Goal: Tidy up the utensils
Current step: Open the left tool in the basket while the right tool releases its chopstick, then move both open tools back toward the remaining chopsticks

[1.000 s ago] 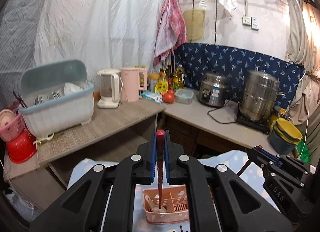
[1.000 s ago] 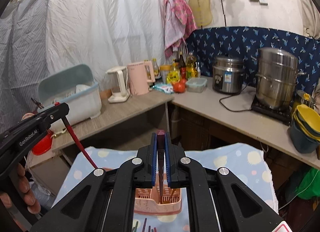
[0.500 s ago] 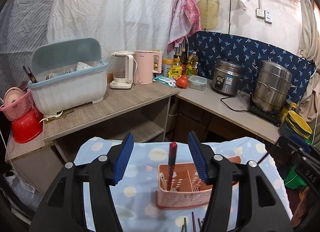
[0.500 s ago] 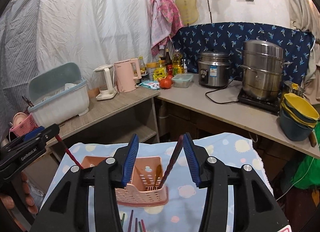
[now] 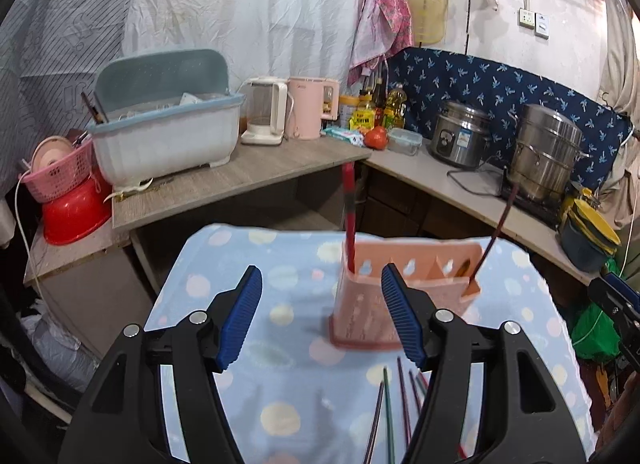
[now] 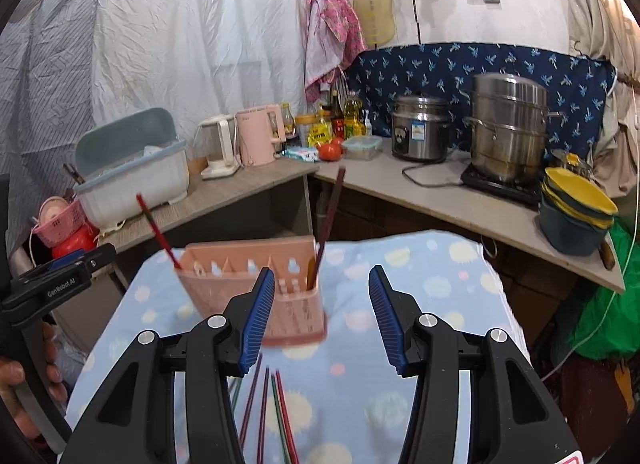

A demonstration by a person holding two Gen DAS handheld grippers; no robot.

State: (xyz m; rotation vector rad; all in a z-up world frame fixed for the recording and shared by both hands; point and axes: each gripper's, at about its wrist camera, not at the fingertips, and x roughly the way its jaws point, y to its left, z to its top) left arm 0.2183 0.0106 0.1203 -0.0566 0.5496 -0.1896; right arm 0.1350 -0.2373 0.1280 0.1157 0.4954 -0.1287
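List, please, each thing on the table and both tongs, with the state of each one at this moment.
Left tongs: open, nothing between them.
Right tongs: open, nothing between them.
Pink utensil holder: upright on the dotted cloth.
Red chopstick: standing in the holder's left end, released.
Dark chopstick: leaning in the holder's right end, released.
Loose chopsticks: lying flat on the cloth, not yet sorted.
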